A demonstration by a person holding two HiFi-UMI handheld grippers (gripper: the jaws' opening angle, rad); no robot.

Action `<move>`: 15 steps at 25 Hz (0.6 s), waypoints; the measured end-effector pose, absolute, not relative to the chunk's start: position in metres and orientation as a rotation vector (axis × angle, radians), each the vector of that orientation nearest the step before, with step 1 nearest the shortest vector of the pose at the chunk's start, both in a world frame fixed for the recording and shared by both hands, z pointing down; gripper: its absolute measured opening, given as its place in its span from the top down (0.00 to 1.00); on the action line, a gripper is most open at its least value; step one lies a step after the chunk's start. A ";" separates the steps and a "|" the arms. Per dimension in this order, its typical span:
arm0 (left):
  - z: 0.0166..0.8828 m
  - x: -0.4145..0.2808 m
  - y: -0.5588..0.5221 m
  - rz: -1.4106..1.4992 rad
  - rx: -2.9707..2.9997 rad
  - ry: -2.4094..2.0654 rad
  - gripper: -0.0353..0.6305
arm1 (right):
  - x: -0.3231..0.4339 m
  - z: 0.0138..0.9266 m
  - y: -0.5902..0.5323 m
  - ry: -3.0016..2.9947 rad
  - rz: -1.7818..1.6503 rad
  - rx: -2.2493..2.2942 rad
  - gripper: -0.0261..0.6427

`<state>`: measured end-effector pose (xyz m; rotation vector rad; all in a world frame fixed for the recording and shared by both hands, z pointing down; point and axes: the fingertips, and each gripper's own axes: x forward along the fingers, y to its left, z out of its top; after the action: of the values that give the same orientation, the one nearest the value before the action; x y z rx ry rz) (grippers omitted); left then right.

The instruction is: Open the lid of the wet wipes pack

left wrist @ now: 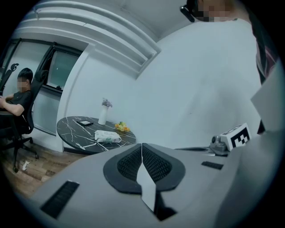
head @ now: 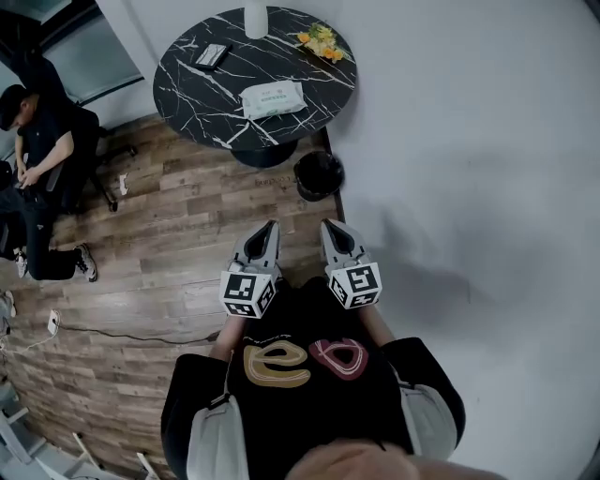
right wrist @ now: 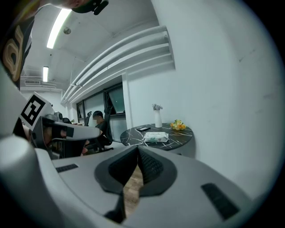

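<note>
The wet wipes pack [head: 273, 98] is white with a green label and lies flat on the round black marble table [head: 187, 89] far ahead; it also shows as the pack [left wrist: 107, 137] and the pack [right wrist: 156, 137] in the two gripper views. My left gripper [head: 273, 225] and right gripper [head: 326, 225] are held side by side in front of my chest, well short of the table, over the wooden floor. Both have their jaws together with nothing between them; the left gripper [left wrist: 142, 145] and right gripper [right wrist: 137, 148] point toward the table.
On the table stand a white bottle [head: 255, 19], a dark phone [head: 212, 55] and small yellow flowers [head: 322, 41]. A black bin [head: 319, 174] sits on the floor by the table base. A seated person [head: 37, 178] is at the left. A white wall [head: 469, 141] runs along the right.
</note>
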<state>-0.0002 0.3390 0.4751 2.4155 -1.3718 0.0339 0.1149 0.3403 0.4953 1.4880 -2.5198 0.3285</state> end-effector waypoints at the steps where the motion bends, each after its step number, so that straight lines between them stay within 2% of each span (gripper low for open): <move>1: 0.475 -0.003 0.335 0.038 2.422 -1.367 0.92 | 0.112 0.495 0.337 -2.516 0.329 1.498 0.94; 15: 0.482 -0.019 0.297 0.064 2.408 -1.413 0.92 | 0.093 0.509 0.290 -2.516 0.346 1.437 0.94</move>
<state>-0.0195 0.2974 0.4816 2.4084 -1.4128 0.0645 0.0934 0.2896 0.5086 1.4370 -2.5159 0.3464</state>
